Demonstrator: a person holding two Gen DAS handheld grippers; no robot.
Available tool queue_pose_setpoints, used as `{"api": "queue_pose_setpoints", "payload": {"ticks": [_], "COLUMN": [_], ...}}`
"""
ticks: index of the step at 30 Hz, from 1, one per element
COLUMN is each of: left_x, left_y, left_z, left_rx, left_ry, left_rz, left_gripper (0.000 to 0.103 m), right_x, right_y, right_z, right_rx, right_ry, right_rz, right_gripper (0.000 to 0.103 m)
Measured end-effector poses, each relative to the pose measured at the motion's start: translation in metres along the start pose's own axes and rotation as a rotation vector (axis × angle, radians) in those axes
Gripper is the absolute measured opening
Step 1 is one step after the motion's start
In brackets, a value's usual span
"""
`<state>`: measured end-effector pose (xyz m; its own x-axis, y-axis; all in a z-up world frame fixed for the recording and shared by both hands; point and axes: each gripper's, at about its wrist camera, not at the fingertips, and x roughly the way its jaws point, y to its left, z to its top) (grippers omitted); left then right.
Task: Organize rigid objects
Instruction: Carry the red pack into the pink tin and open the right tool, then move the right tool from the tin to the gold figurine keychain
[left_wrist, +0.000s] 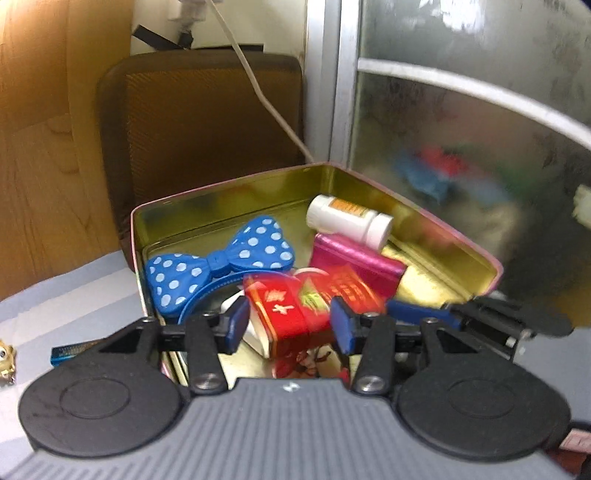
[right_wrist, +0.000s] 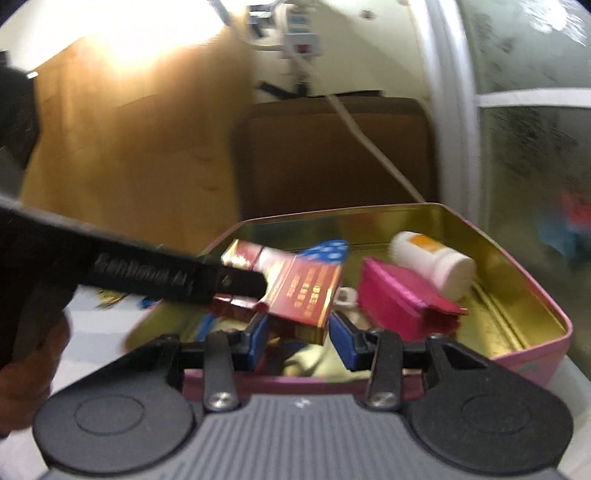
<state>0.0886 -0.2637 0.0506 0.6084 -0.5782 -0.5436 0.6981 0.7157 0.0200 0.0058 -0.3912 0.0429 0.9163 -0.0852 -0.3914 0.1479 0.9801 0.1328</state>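
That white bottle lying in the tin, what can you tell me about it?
The white bottle looks like a small plastic pill bottle with a white cap and an orange label whose print is too blurred to read. It lies on its side, closed, near the far right corner of the gold-lined tin. It rests partly on the pink box beside it. Neither pair of tongs touches it.

A tin (left_wrist: 436, 221) stands open on the worktop (left_wrist: 74, 295), with a chair back (left_wrist: 199, 122) behind it and a glazed door (left_wrist: 480, 129) to its right. Inside, in the left wrist view, a bow headband (left_wrist: 221, 258) lies at the left, a bottle (left_wrist: 351, 219) on its side at the back right, a flat box (left_wrist: 354, 258) just before the bottle, and a carton (left_wrist: 295, 306) nearest the camera. Left of the tin, a small stick (left_wrist: 70, 352) and a figurine (left_wrist: 5, 358) lie on the worktop.
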Motion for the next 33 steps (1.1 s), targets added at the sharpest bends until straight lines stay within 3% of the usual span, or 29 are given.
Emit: {"api": "queue_pose_setpoints", "payload": {"ticks": [3, 6, 14, 22, 33], "left_x": [0.002, -0.004, -0.04, -0.078, -0.101], "left_y": [0.001, 0.009, 0.043, 0.097, 0.178], "left_z": [-0.001, -0.003, -0.015, -0.053, -0.118], "left_rx": [0.004, -0.02, -0.112, -0.201, -0.345], "left_ry": [-0.006, -0.006, -0.011, 0.018, 0.097], "left_rz": [0.099, 0.125, 0.257, 0.385, 0.58], "left_gripper": [0.076, 0.078, 0.082, 0.082, 0.082], "right_x": [0.006, -0.001, -0.021, -0.041, -0.02], "right_y": [-0.005, -0.003, 0.012, 0.071, 0.173], "right_z": [-0.001, -0.002, 0.001, 0.008, -0.017], "right_rx": [0.031, 0.062, 0.117, 0.039, -0.174], "right_ry": [-0.029, -0.059, -0.126, -0.199, -0.058], "right_rz": [-0.075, -0.075, -0.065, 0.06, 0.243], "right_gripper": [0.045, 0.053, 0.055, 0.058, 0.059]}}
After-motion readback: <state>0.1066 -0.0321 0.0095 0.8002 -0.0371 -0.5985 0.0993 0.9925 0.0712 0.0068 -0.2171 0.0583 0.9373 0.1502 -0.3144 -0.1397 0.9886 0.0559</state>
